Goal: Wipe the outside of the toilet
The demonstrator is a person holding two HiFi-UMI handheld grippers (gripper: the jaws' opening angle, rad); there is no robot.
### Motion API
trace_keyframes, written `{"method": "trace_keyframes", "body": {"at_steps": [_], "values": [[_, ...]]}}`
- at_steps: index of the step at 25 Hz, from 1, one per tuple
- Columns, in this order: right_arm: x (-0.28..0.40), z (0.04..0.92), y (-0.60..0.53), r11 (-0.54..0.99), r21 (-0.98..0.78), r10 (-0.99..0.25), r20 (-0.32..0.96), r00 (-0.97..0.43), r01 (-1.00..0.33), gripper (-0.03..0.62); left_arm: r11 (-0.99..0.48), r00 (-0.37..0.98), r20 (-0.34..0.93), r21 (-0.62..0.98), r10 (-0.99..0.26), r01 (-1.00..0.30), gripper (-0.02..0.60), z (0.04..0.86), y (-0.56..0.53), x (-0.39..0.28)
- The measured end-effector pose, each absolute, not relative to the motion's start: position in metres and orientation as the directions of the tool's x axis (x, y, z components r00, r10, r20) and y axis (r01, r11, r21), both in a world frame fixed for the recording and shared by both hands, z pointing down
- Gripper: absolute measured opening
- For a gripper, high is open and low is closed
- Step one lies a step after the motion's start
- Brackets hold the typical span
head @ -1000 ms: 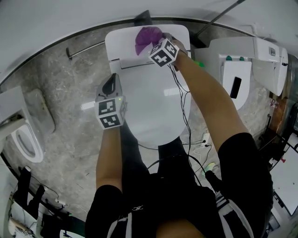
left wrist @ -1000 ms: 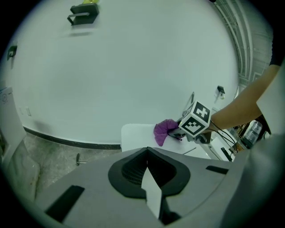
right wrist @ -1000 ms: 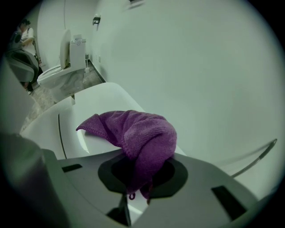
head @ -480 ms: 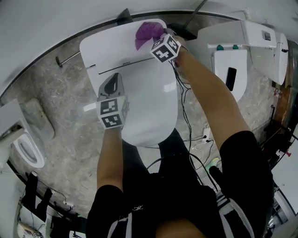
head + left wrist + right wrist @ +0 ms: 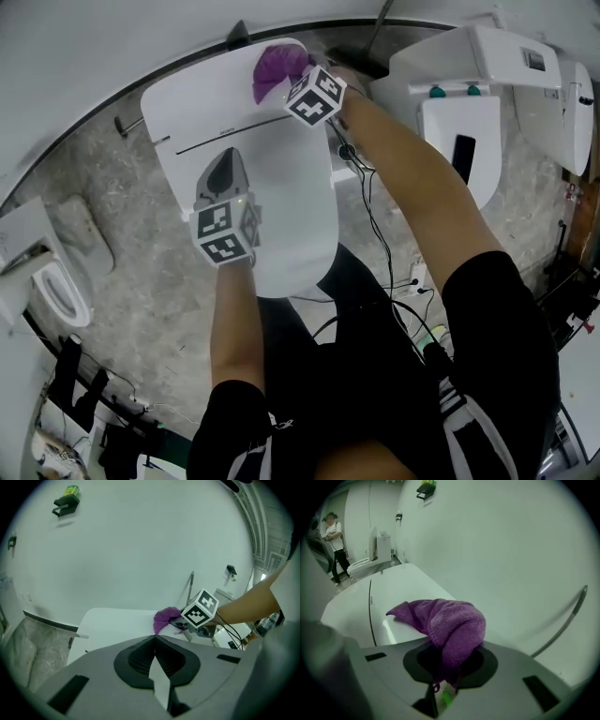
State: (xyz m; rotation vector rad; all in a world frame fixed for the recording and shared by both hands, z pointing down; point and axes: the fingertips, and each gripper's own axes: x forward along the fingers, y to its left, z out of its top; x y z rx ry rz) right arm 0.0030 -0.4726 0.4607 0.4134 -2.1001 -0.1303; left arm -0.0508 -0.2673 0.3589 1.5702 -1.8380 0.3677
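Purple cloth [image 5: 274, 64] in right gripper [image 5: 291, 79] shifted from mid-tank to the toilet's [image 5: 187, 103] rear right corner. Left gripper [image 5: 225, 161] moved from lid's left edge to over the lid.

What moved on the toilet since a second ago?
The right hand-held gripper slid the purple cloth along the back of the toilet toward its right end. The left hand-held gripper came from beside the lid to over it. Unchanged: the cloth stays pinched, the left one shut and empty, the lid down.
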Motion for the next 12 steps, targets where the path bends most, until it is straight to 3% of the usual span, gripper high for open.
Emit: {"method": "trace_keyframes", "body": {"at_steps": [6,12], "values": [[0.044,0.462,-0.498,0.932,0.142,-0.303,0.810,-0.502,-0.334,0.064,0.234,-0.008,0.684,0.240,-0.730,-0.942,0.009,0.354,-0.267,-0.018],[0.075,0.494,-0.483,0.969,0.134,-0.219,0.853,-0.474,-0.206,0.064,0.122,0.086,0.712,0.236,-0.697,-0.964,0.009,0.368,-0.274,0.008]]}}
